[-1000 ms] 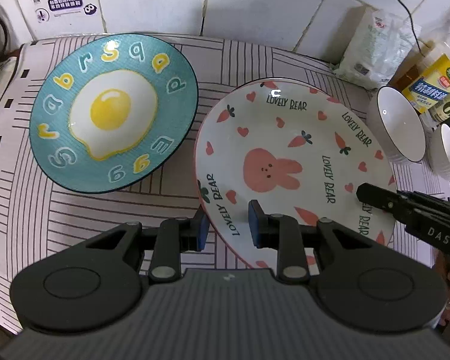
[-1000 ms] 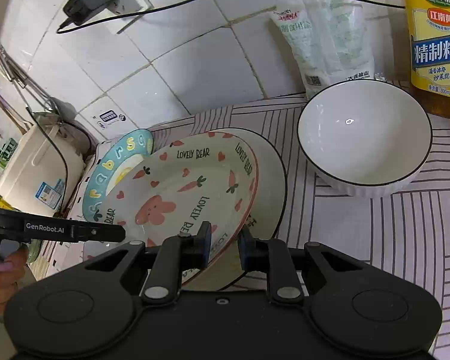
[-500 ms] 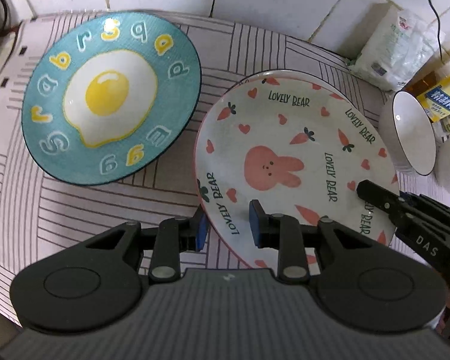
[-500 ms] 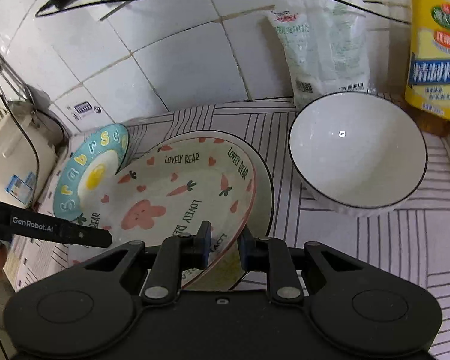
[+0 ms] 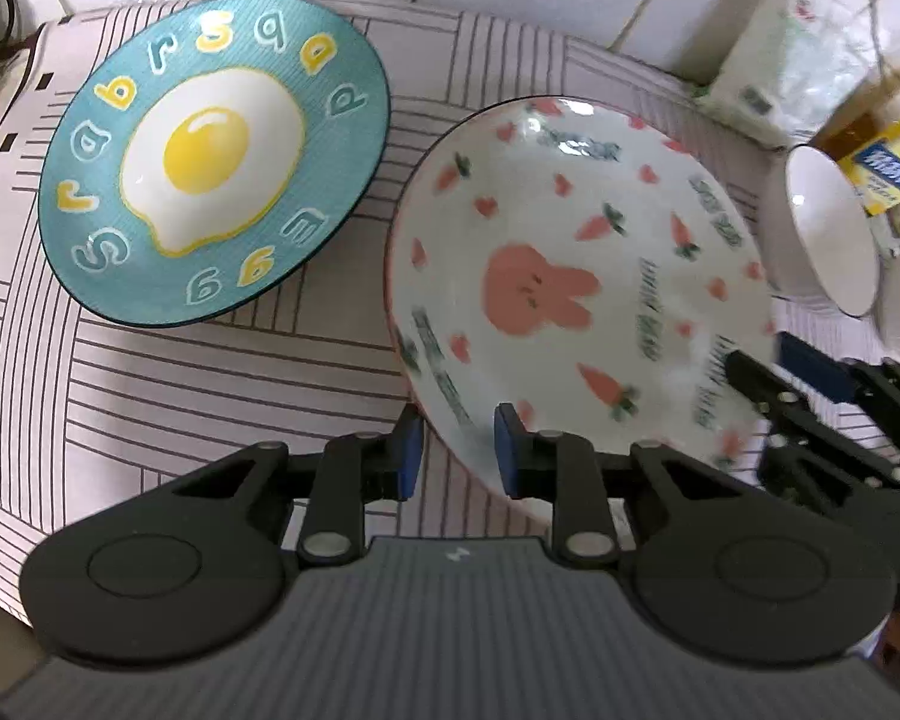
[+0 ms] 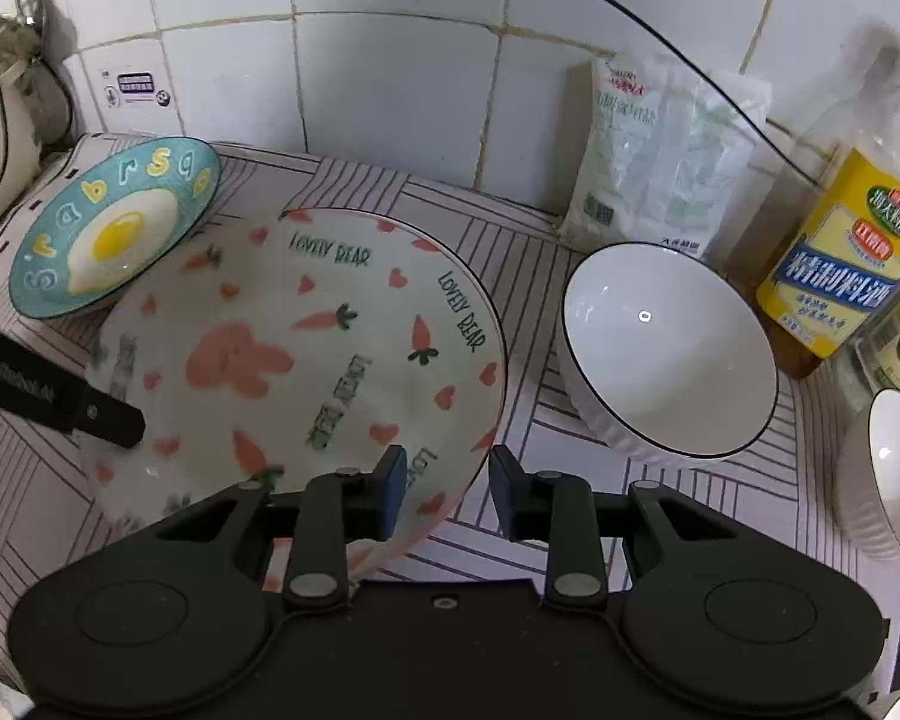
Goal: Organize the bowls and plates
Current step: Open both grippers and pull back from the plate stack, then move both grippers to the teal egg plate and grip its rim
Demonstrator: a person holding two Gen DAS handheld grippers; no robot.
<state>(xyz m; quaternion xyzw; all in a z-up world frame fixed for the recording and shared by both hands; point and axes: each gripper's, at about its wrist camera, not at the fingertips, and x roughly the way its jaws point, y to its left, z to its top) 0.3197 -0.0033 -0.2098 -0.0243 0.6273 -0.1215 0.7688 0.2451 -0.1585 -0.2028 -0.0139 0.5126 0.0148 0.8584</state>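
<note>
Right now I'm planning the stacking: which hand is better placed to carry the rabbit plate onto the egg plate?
Left. The left gripper straddles the rabbit plate rim nearest the egg plate. The right gripper is opening, releasing the far rim beside the white bowl.

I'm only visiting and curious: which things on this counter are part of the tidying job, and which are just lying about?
Part of the job:
- bunny plate
- egg plate
- big white bowl
- second white bowl

Just lying about:
- yellow-labelled bottle
- white packet
- black cable
</note>
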